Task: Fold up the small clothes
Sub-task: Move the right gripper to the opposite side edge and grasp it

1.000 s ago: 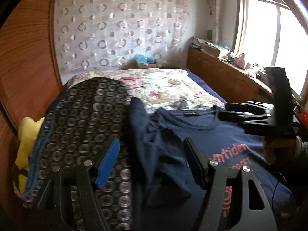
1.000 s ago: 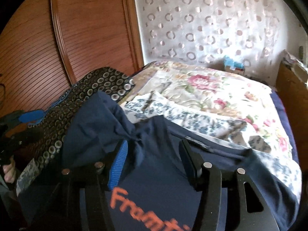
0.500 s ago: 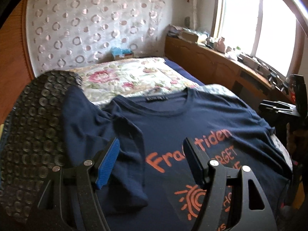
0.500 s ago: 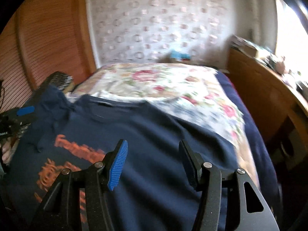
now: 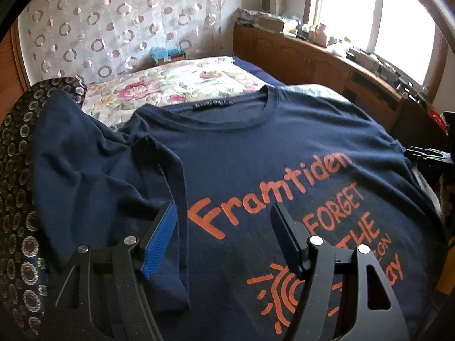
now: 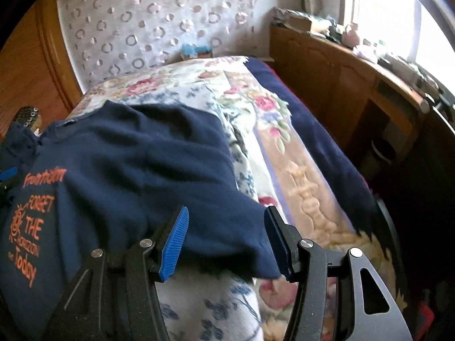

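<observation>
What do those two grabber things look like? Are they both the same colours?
Yes, they match. The left gripper and the right gripper are both matte black, with two angled arms that have cut-out holes and round silver bolts. On each, one finger wears a bright blue ridged pad and the other a darker navy pad. No cables or sleeves show.

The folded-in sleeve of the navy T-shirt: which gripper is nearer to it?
Left. The left gripper hovers beside the folded sleeve; the right gripper is over the opposite sleeve.
</observation>
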Demonstrator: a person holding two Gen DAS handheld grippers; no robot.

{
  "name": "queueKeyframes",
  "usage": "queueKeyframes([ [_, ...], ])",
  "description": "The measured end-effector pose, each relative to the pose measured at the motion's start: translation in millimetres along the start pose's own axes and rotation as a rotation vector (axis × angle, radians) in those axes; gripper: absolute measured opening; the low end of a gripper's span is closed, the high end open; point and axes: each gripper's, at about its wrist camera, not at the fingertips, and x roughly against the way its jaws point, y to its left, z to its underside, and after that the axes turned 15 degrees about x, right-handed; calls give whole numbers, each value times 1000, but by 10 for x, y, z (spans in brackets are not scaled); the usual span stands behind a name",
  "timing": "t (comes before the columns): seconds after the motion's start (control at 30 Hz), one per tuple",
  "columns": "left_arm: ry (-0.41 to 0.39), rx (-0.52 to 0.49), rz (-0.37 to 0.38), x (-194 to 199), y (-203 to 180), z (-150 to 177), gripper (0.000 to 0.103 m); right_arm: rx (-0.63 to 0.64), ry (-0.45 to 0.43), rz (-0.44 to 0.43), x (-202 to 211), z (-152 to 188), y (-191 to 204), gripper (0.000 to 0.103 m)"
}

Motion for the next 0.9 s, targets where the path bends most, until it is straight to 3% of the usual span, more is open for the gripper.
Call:
queueKeyframes([
  [0.4, 43, -27, -28, -122, -16, 63, 73, -38, 10, -82, 101, -36, -508, 57],
  [0.57, 55, -55, -38, -177, -74, 60, 81, -53, 0, -138, 89, -6, -552, 40],
  [0.7, 60, -59, -37, -170, -86, 66, 83, -30, -2, -111, 128, 9, -531, 35],
  [0.83, 60, -58, -37, -163, -93, 65, 83, 19, 6, -33, 155, 5, -529, 9],
  [0.9, 60, -59, -37, -162, -93, 65, 83, 39, 3, -37, 177, 4, -505, 5],
])
